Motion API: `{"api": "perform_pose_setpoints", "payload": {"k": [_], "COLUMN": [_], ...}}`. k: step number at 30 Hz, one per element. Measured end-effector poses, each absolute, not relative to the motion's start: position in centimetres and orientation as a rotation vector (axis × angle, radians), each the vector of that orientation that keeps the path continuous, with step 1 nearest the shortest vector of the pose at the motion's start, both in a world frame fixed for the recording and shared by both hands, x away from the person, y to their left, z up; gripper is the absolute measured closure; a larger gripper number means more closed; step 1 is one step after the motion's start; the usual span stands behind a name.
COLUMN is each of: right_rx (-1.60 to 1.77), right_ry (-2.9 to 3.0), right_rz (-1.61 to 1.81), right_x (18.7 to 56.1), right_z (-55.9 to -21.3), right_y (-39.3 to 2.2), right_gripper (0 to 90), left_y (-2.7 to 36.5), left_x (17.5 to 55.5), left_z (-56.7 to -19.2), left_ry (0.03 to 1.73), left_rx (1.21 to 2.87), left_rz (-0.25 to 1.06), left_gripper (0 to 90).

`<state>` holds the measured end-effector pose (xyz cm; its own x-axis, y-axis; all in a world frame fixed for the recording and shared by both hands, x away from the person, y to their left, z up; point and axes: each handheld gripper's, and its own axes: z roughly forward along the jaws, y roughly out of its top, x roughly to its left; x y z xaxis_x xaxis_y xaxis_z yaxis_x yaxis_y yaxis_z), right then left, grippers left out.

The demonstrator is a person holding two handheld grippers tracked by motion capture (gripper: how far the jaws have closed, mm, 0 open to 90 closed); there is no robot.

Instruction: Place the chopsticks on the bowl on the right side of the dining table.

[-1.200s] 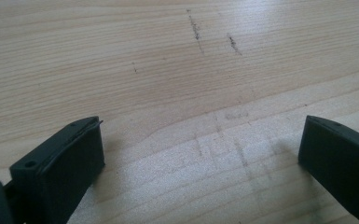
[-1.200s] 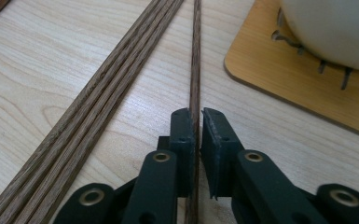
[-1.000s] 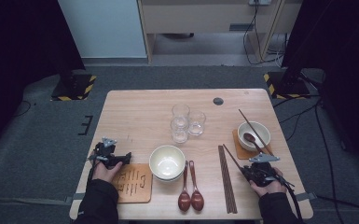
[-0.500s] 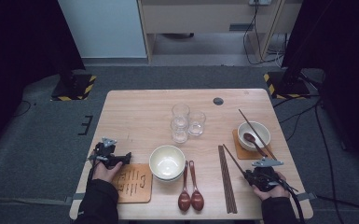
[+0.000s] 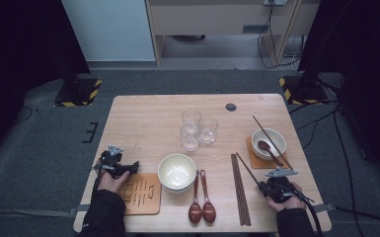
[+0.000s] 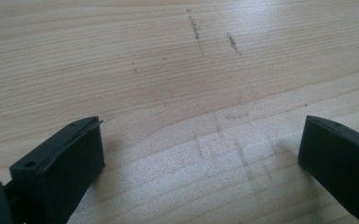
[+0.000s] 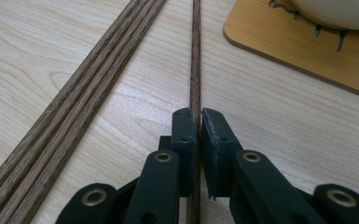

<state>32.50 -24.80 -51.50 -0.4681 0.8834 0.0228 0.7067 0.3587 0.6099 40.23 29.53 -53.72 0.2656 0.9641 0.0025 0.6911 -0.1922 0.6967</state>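
Note:
My right gripper point(image 7: 196, 114) is shut on a single dark wooden chopstick point(image 7: 196, 56), which runs straight away from the jaws along the table. The jaws have just been closing, with the chopstick pinched between the pads. In the high view the right gripper point(image 5: 265, 186) is at the table's front right, and the chopstick point(image 5: 247, 167) slants up-left from it. My left gripper point(image 5: 132, 167) rests at the front left beside a wooden coaster point(image 5: 140, 195). Its jaws point(image 6: 200, 140) stand wide open over bare wood.
A bundle of chopsticks point(image 5: 240, 190) lies left of the held one. A cream bowl point(image 5: 176, 170) and two wooden spoons point(image 5: 201, 197) sit front centre, with three glasses point(image 5: 197, 129) behind. A white bowl point(image 5: 269, 143) with a spoon stands on a coaster point(image 7: 284, 51) at the right.

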Motion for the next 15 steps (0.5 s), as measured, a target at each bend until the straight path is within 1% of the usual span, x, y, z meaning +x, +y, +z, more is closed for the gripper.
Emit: {"api": "perform_pose_setpoints", "payload": {"k": [9,15], "right_rx": [1.404,1.430], "right_ry": [2.312,2.281], "right_rz": [0.785,0.840], "right_x": [32.63,32.63], "right_z": [-51.47,-50.78], "right_y": [-24.71,-25.12], "right_gripper": [84.9,84.9], "left_y": [29.53,29.53], "left_x": [40.23,40.23], "left_z": [-53.72,-53.72], "left_ry": [1.491,1.491], "left_rx": [1.959,1.959], "left_rz": [0.608,0.608], "left_gripper": [0.0,0.0]}}
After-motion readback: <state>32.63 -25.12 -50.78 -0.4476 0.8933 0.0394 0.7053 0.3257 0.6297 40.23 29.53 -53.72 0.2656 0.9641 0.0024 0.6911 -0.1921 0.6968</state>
